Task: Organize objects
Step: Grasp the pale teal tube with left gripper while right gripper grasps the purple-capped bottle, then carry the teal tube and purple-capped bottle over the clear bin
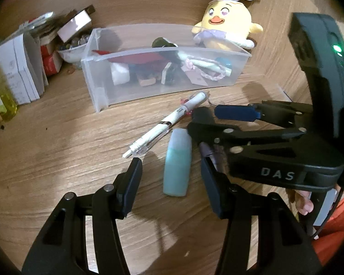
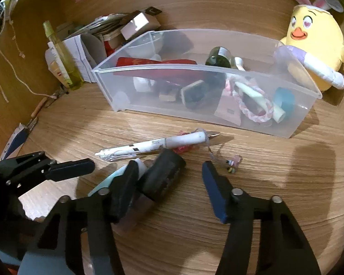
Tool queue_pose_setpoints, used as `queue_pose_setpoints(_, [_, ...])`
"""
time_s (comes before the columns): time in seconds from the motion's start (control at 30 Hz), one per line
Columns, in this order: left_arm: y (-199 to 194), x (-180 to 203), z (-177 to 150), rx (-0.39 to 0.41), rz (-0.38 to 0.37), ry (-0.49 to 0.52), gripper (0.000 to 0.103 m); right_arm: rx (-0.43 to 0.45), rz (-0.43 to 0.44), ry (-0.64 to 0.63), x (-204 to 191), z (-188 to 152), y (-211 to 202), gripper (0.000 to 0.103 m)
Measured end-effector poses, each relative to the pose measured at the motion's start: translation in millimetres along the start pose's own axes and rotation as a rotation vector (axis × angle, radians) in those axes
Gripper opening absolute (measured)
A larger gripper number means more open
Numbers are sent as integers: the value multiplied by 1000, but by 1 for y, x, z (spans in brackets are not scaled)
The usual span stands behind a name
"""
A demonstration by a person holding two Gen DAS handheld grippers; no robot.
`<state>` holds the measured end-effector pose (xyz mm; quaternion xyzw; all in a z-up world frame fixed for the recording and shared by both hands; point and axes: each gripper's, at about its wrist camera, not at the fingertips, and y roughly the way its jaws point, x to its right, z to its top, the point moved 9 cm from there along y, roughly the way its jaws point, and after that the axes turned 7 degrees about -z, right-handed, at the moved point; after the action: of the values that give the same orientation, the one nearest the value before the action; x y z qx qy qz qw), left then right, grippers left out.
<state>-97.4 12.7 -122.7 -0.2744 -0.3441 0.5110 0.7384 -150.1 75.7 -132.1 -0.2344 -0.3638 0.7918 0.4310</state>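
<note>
A teal tube (image 1: 177,162) lies on the wooden desk between the fingers of my left gripper (image 1: 169,160). Those jaws are open, with a gap on each side of the tube. My right gripper (image 2: 169,167) is open too. A black block (image 2: 161,175) sits between its fingers, resting against the left finger and clear of the right one. Just beyond both grippers lies a white pen (image 1: 165,126) (image 2: 158,146) with a small charm on a chain (image 2: 230,163). A purple stick (image 1: 206,151) shows under the right gripper (image 1: 204,121). Behind stands a clear bin (image 1: 167,50) (image 2: 195,71) holding several small items.
A yellow chick plush (image 1: 227,27) (image 2: 314,39) leans against the bin's far right end. White boxes (image 1: 23,68), a yellow-green bottle (image 2: 62,55) and a bowl (image 1: 73,55) crowd the left. A hand with an orange sleeve (image 1: 337,224) holds the right gripper.
</note>
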Motion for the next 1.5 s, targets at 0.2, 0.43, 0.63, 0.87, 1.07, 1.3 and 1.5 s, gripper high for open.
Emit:
queue_pose_setpoints(0.2, [3,-1,-5,-26,0,1,43,8,-3,-38,0,-4,-6,40])
queue_pose_setpoints(0.43, [13,11,0,-54,12,59,43,-13,11,-38,11,-15,-16,40])
queue_pose_setpoints(0.63, [22,18,6,-72,30,122,38,-43,36,6,14,-21,-15,48])
queue_pose_setpoints(0.87, [17,24,2,-73,17,151,24,-39,27,8,11,-23,-11,41])
queue_pose_setpoints(1.07, [9,22,0,-39,7,96,24,-28,8,-4,13,-23,-13,24])
queue_pose_setpoints(1.3, [-5,14,18,28,-5,41,24,28,-5,17,20,-8,-27,24])
queue_pose_setpoints(1.5, [-19,16,40,97,-27,25,24,89,-26,2,22,11,-44,24])
